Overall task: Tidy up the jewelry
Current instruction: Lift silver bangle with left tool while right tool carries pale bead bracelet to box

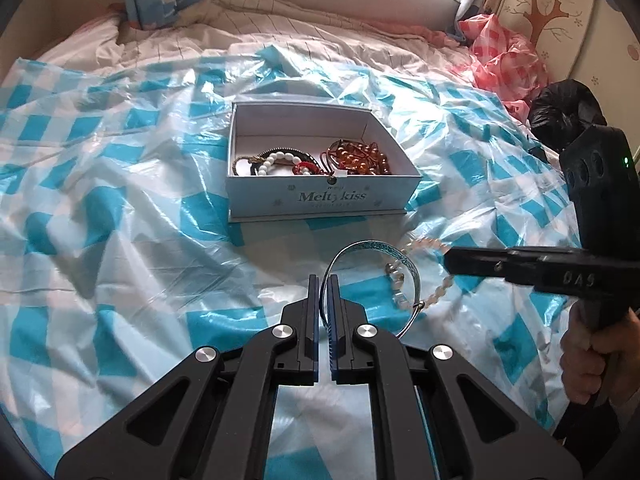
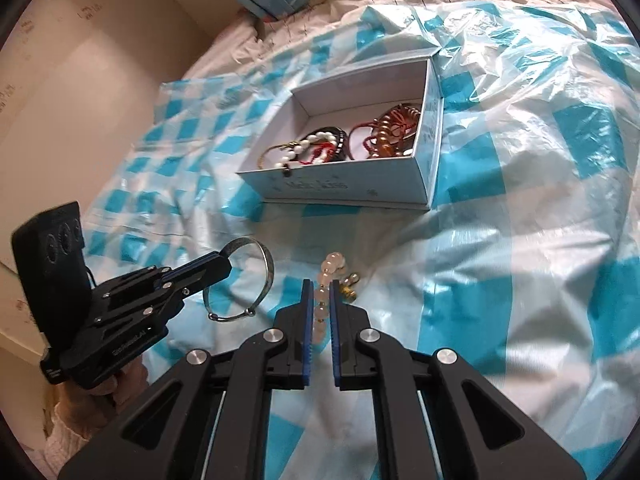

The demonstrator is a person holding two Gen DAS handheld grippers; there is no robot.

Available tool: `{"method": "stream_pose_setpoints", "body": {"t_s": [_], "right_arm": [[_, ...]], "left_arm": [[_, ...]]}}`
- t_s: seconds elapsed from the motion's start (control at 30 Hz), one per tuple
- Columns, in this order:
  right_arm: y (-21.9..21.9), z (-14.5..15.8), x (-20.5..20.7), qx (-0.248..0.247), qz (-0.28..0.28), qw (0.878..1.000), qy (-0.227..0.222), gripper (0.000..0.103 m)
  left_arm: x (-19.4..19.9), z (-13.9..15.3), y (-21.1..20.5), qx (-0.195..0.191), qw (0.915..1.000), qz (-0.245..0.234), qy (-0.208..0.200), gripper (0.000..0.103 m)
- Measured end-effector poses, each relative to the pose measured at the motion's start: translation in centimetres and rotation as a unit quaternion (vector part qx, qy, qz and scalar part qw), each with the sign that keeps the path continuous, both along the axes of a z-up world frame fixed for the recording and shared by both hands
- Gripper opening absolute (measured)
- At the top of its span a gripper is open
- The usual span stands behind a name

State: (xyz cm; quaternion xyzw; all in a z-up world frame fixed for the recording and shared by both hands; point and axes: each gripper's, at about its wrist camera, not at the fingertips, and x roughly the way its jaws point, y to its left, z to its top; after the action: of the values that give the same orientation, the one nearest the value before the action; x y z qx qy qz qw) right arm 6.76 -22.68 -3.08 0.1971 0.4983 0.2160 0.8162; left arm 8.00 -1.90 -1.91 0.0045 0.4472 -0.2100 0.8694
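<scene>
In the lower centre, the left gripper (image 1: 323, 280) pinched the thin silver metal bangle (image 1: 362, 256) and the right gripper (image 2: 319, 286) clamped the pale pink bead bracelet (image 2: 325, 280), probably bound for the open white cardboard box (image 1: 324, 196) above.

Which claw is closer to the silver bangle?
Left. The left gripper is clamped on the silver bangle; the right gripper, beside it, holds the pale bead bracelet.

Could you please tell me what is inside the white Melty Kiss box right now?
The box holds a white bead bracelet, red cord pieces and amber beads. Its near wall hides whatever lies directly behind it.
</scene>
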Motion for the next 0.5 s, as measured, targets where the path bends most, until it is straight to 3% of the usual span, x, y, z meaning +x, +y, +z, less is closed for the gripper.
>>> {"method": "stream_pose_setpoints", "body": {"t_s": [0.5], "right_arm": [[-2.3,4.8,-1.8,0.090,-0.024,0.994,-0.054,0.008]], "left_arm": [[-0.3,3.1,0.7,-0.046,0.9985,0.009,-0.029,0.003]]}}
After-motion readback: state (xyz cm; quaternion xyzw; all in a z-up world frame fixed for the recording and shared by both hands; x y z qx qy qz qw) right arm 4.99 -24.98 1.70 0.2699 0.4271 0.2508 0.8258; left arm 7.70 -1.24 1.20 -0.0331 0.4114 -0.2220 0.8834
